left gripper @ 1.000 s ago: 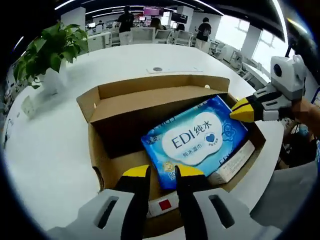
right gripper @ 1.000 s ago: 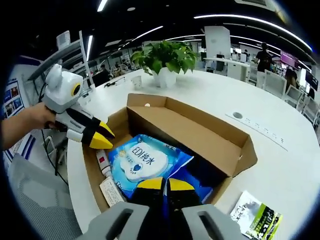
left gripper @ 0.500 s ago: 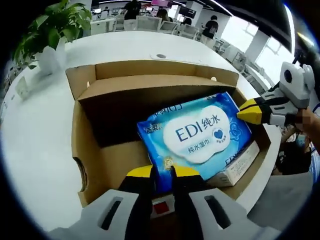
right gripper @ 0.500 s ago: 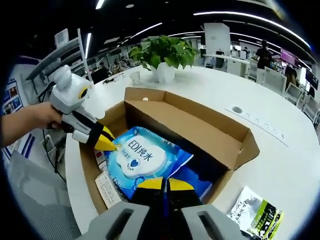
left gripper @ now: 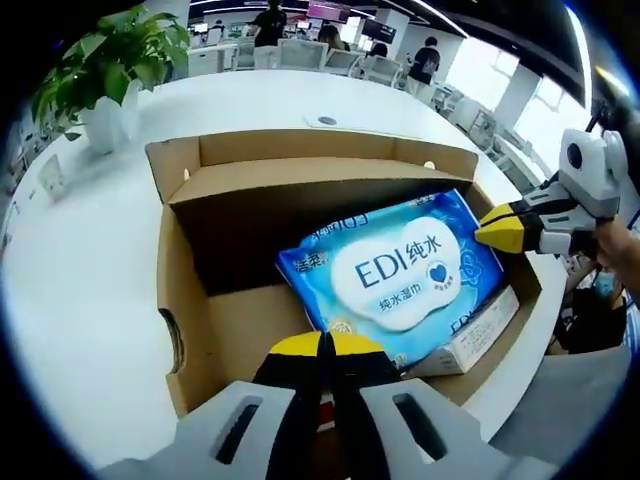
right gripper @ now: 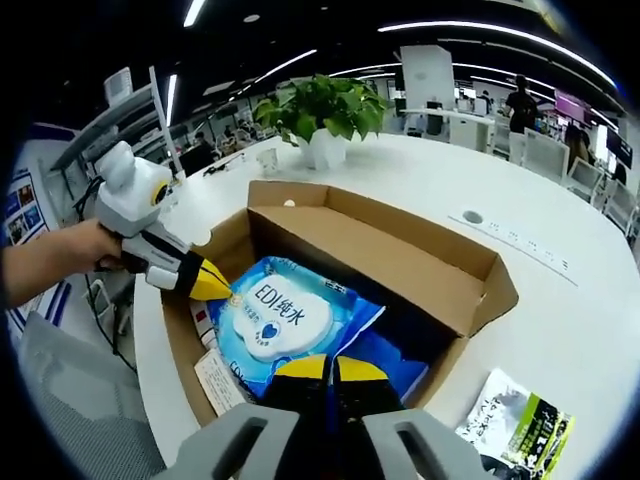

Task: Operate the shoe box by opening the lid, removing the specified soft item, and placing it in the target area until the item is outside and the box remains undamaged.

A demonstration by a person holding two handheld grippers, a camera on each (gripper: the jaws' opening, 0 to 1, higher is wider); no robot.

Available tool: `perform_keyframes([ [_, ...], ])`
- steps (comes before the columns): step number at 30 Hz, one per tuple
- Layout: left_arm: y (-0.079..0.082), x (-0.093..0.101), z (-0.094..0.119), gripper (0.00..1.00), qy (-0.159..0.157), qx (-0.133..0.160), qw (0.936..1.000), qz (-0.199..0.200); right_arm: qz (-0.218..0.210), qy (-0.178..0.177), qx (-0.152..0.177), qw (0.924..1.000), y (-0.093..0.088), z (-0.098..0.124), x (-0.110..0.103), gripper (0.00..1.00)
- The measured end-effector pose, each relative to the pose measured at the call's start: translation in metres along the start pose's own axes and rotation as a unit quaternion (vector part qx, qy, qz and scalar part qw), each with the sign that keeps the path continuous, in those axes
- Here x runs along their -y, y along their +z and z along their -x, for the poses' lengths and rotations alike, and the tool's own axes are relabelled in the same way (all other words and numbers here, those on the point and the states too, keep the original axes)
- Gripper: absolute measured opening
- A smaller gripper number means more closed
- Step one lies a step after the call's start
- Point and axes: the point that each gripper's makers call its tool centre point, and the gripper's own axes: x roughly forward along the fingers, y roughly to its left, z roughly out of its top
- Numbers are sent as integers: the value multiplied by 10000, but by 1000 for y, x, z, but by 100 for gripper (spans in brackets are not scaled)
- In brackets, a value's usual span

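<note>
An open cardboard shoe box [left gripper: 205, 335] [right gripper: 400, 262] sits on a white table, its lid flap folded back. Inside lies a blue pack of wet wipes [left gripper: 400, 270] [right gripper: 275, 320], slightly tilted. My left gripper [left gripper: 325, 345] is shut on the pack's near edge; the right gripper view shows it [right gripper: 213, 287] at the pack's left corner, held by a hand. My right gripper [right gripper: 330, 366] is shut on the pack's opposite edge and appears in the left gripper view [left gripper: 492, 231] at the pack's right side.
A small white carton [left gripper: 470, 335] [right gripper: 215, 375] lies in the box beside the pack. A potted plant [left gripper: 100, 75] [right gripper: 320, 115] stands on the table beyond the box. A green and black packet [right gripper: 510, 425] lies on the table by the box. People and desks fill the background.
My left gripper's jaws, open a second ago, have come together on the pack's near edge. The right gripper has stayed shut at the far edge.
</note>
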Motion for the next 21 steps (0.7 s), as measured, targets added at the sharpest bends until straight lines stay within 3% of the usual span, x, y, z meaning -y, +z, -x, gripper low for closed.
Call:
perform_keyframes([
  [21, 26, 22, 39, 0, -140, 533, 9984, -115, -531, 200, 403, 9976, 19, 32, -4, 0],
])
